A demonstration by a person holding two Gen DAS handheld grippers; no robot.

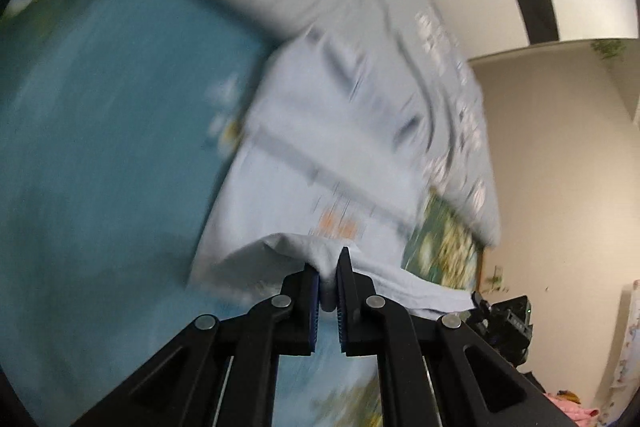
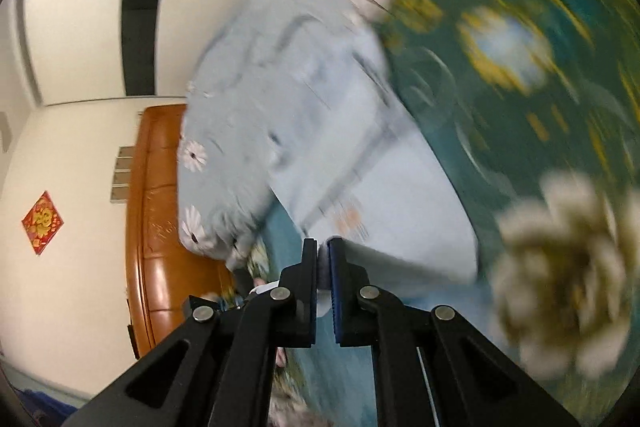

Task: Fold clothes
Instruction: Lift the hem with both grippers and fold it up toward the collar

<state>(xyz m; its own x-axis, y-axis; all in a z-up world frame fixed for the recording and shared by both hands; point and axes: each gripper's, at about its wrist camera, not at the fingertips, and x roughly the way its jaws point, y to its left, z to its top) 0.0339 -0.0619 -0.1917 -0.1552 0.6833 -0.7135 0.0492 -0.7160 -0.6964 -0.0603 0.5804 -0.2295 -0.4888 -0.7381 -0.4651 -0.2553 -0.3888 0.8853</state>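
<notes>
The left gripper (image 1: 329,267) is clenched on a bunched edge of the pale blue garment (image 1: 320,163) — the right gripper (image 2: 324,255) pinches its other near edge. The garment lies spread over the teal floral bedspread (image 1: 112,115), its far end against a grey flowered quilt (image 2: 228,131).

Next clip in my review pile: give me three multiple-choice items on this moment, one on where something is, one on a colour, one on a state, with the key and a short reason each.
1. Where does the light blue garment lie?
A. on a teal floral bedspread
B. on a wooden floor
C. on a hanger

2. What colour is the bed's headboard?
A. white
B. orange-brown
C. black

3. What is the state of the left gripper?
A. wide open above the cloth
B. shut on nothing
C. shut on a fold of the garment

Key: 1 A, the teal bedspread with flowers spreads under and around the garment. 2 B, the right wrist view shows a glossy orange-brown panel against the wall. 3 C, pale cloth is pinched between its fingers.
</notes>
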